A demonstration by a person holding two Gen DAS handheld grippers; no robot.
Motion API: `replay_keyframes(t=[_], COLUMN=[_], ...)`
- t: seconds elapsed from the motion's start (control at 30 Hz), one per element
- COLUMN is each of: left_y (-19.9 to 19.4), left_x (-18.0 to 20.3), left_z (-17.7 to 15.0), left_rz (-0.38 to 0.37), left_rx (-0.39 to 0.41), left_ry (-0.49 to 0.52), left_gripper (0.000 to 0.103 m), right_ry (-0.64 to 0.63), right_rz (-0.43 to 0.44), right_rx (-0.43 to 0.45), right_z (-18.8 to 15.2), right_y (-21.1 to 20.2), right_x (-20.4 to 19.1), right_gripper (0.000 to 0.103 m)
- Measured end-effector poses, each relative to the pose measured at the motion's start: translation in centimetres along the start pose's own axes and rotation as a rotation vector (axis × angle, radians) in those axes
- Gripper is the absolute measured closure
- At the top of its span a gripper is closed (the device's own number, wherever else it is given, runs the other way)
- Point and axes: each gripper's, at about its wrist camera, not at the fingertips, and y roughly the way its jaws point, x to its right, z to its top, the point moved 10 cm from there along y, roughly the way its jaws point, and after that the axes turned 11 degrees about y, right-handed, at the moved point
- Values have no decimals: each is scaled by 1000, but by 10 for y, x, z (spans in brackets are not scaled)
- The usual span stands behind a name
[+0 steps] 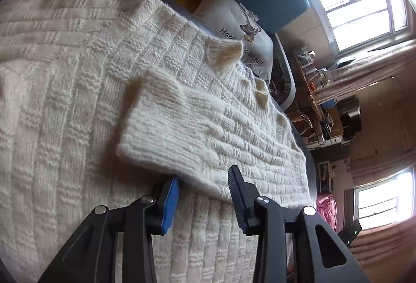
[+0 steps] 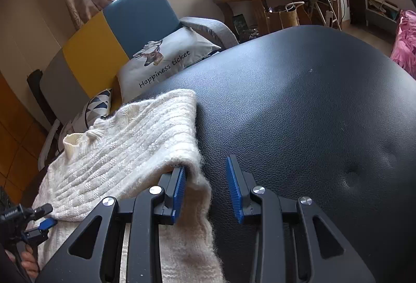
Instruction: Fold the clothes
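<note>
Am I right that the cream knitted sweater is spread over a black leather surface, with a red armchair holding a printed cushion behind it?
Not quite: the armchair is blue, as the right wrist view shows. The cream knitted sweater does lie on the black leather surface, and the printed cushion rests on that chair.

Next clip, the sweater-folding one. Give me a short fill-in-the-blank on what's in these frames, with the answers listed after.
1. The knitted sweater is ___ in colour.
2. It lies on a padded surface covered in ___ leather-like material.
3. The cushion on the sofa reads "Happiness ___".
4. The pads of the right gripper are ___ in colour.

Missing words: cream white; black; ticket; blue
</note>
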Motion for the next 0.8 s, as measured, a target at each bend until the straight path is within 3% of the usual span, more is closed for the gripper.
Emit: replay_keyframes(t=[0.03, 0.07, 0.1, 0.23, 0.3, 0.43, 0.53, 0.7, 0.8], left_y=[0, 0, -1, -16, -30, -59, -66, -63, -70], left_x=[-1, -2, -2, 16, 33, 71, 104, 161, 197], left_z=[2, 5, 7, 20, 32, 59, 75, 88, 93], left_rz=[19, 37, 53, 84, 61, -15, -57, -106, -154], left_rx=[8, 16, 29, 91, 135, 203, 211, 211, 234], left_ry=[-1, -2, 2, 83, 116, 162, 223, 315, 356], left_gripper=[74, 90, 97, 98, 98, 98, 98, 98, 98], right_ry=[-5, -11, -24, -118, -157, -157, -112, -186, -191], right_rz=[-3, -6, -11, -50, -63, -50, -22, -29, 42], right_rx=[3, 6, 10, 26, 29, 16, 1, -21, -44], right_z=[0, 0, -1, -2, -3, -4, -5, -26, -39], right_y=[0, 0, -1, -3, -3, -4, -7, -30, -40], right_x=[-1, -2, -5, -14, -18, -19, -15, -17, -28], right_gripper=[70, 70, 70, 71, 79, 79, 78, 79, 79])
